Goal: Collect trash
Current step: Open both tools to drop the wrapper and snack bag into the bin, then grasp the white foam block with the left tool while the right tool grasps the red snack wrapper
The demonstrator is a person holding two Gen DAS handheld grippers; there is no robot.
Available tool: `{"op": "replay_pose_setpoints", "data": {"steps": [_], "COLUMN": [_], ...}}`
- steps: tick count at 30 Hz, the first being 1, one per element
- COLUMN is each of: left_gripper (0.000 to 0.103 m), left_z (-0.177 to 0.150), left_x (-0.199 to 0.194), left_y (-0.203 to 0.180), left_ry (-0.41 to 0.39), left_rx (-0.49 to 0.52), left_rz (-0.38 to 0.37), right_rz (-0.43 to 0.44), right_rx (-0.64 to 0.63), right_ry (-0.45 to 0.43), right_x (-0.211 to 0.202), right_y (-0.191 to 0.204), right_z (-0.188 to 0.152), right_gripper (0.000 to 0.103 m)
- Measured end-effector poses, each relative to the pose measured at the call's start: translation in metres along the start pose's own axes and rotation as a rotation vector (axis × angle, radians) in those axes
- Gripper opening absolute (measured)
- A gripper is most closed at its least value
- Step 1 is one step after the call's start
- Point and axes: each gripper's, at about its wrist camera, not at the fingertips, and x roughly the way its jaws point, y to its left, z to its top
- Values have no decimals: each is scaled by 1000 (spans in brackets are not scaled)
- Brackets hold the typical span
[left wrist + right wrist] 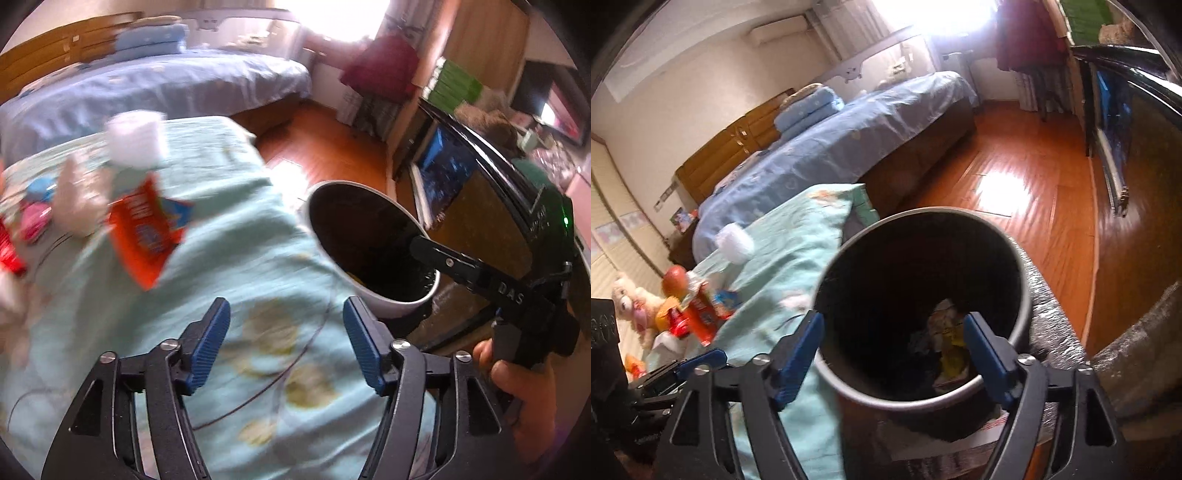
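Note:
A white trash bin (391, 295) with a dark inside stands beside the bed's right edge. In the right wrist view the bin (1023, 273) holds a yellow wrapper (951, 354) and other scraps. My right gripper (892, 356) is open and empty just above the bin's mouth; it shows in the left wrist view (436, 254) over the bin. My left gripper (286, 343) is open and empty above the teal bedspread (229, 280). An orange snack packet (146, 230), a crumpled white tissue (136, 138) and other wrappers (33, 218) lie on the bedspread, far left.
A bed with a blue sheet (159, 85) stands behind. A wooden floor (1027, 192) lies to the right, with a dark cabinet (443, 173) along the wall. A plush toy (628, 302) sits at the far left in the right wrist view.

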Motion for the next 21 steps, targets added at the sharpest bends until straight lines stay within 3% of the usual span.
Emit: {"op": "replay_pose_setpoints", "data": {"steps": [11, 21], "left_gripper": [69, 71], "left_z": [-30, -54], "left_x": [-51, -76], "left_y": [79, 128], "left_ry": [-69, -85], "left_rx": [-142, -228], "left_rz": [130, 191], "right_rz": [90, 157], "right_rx": [-102, -187], "right_ry": [28, 65], "right_x": [0, 7], "right_y": [65, 122], "right_z": [-24, -43], "right_gripper": [87, 89]}}
